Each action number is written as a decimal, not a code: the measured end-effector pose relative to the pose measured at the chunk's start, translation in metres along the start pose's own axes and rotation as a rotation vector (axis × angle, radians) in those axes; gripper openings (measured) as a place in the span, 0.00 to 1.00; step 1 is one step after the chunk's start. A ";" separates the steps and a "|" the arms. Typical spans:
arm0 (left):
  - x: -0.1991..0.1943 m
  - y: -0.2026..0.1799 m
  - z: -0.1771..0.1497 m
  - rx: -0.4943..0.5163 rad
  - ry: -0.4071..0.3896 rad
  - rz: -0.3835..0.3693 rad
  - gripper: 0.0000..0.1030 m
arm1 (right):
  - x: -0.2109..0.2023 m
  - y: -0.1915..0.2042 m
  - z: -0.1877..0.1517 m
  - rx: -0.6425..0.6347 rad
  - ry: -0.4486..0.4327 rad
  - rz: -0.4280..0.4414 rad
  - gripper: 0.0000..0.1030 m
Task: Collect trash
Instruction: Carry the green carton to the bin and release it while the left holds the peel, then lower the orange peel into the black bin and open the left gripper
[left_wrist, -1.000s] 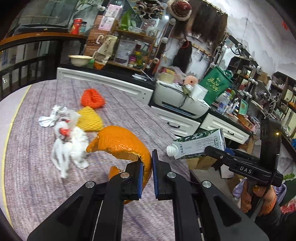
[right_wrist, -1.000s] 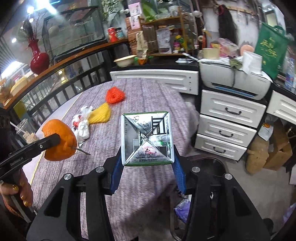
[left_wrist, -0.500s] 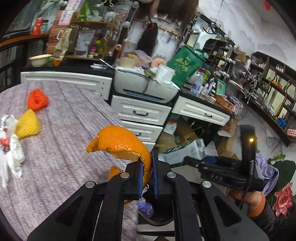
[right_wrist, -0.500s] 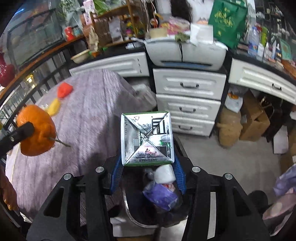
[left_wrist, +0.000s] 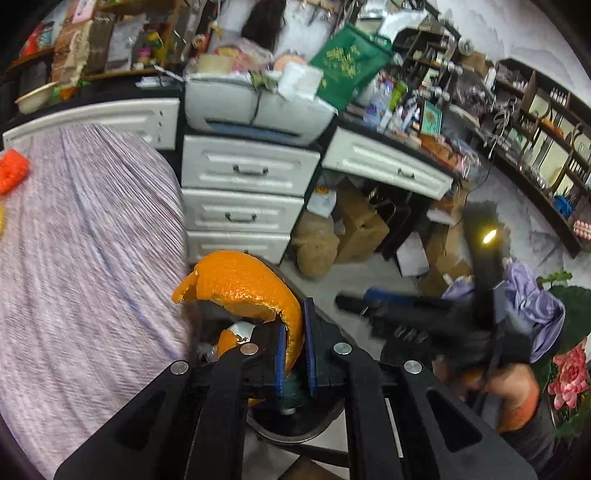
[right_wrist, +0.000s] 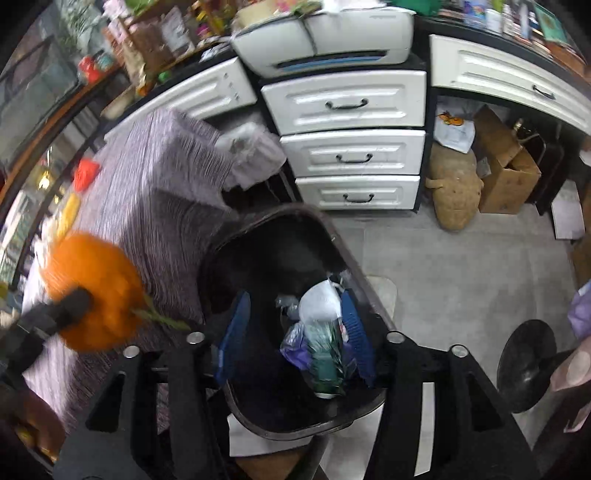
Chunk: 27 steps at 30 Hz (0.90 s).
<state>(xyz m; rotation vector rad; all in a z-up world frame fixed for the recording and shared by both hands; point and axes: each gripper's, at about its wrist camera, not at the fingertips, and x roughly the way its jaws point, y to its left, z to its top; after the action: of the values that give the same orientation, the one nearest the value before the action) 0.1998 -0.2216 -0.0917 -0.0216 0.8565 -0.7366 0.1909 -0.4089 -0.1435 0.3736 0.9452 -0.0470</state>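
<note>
The left hand-held gripper (left_wrist: 293, 354) pinches a curled orange peel (left_wrist: 243, 286), bright and dimpled outside, its torn edge arching up over the dark trash bin (right_wrist: 258, 236) beside the counter (left_wrist: 85, 258). The right hand-held gripper (right_wrist: 293, 339) hangs over that bin with its blue pads spread wide and nothing between them. Below, a green-and-white carton (right_wrist: 325, 354) lies in the bin among a white bag and purple plastic. Farther back on the striped cloth sit an orange net (left_wrist: 13, 171) and a yellow one (right_wrist: 68, 216); white drawers (right_wrist: 351, 125) stand behind
</note>
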 end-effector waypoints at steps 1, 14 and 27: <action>0.006 -0.002 -0.002 0.003 0.017 -0.002 0.09 | -0.005 -0.003 0.002 0.012 -0.020 -0.009 0.61; 0.062 -0.020 -0.020 0.051 0.175 -0.011 0.09 | -0.080 -0.027 0.015 0.111 -0.309 -0.044 0.78; 0.084 -0.028 -0.029 0.066 0.257 -0.042 0.53 | -0.112 -0.019 0.010 0.092 -0.460 0.022 0.84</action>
<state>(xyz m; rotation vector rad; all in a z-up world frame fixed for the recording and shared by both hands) 0.1986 -0.2852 -0.1596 0.1163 1.0782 -0.8177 0.1294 -0.4434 -0.0544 0.4351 0.4847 -0.1505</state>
